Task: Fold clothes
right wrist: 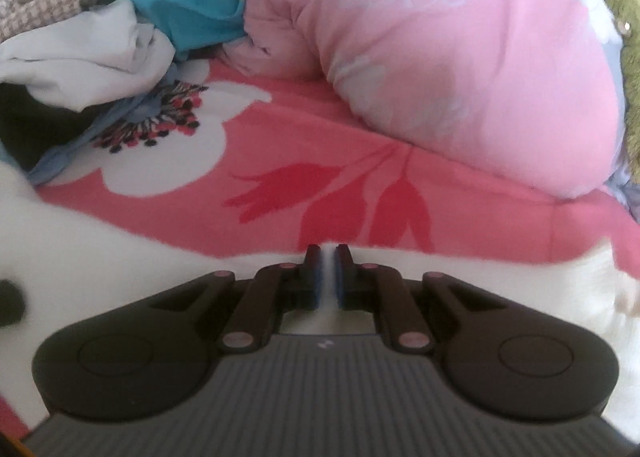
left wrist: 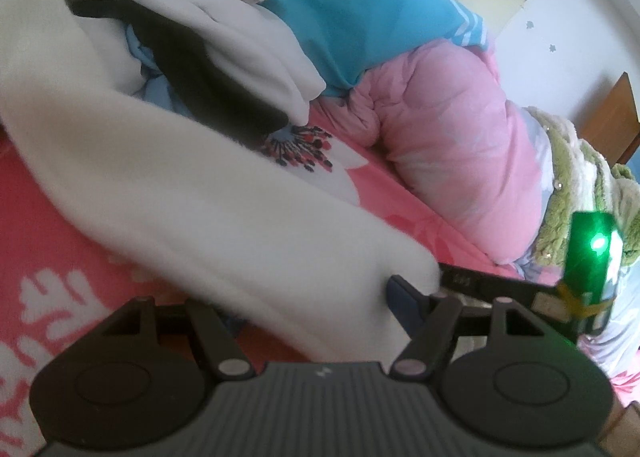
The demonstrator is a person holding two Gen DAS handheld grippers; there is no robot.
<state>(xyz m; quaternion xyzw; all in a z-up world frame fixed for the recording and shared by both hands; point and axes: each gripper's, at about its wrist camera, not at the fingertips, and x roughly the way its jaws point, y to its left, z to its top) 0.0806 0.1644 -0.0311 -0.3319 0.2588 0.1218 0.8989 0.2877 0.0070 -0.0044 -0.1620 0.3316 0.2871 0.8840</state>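
The soft white fleece garment (left wrist: 192, 193) lies stretched as a long band across the pink floral bedspread (left wrist: 48, 217), and in the left wrist view its long axis runs on a diagonal, from the far left corner down toward the near right, where its rounded end sits just ahead of the left gripper (left wrist: 320, 305). That end meets the right gripper (left wrist: 404, 289), whose dark fingers poke in from the right edge with a green light glowing on the body behind them. In its own view, the right gripper (right wrist: 329, 257) has its jaws pinched together on a thin fold of the white fleece (right wrist: 160, 281), blue pads pressing either side of the cloth, which spreads left and right directly under its fingers. The left gripper's jaws stand wide apart, and whether they press on the fleece I cannot tell. The fabric looks thick, fuzzy, plain and unpatterned. Beyond both tools: a puffy pink quilt (right wrist: 460, 69) ahead to the right, a heap of white, black and houndstooth clothes (left wrist: 180, 29) ahead to the left.
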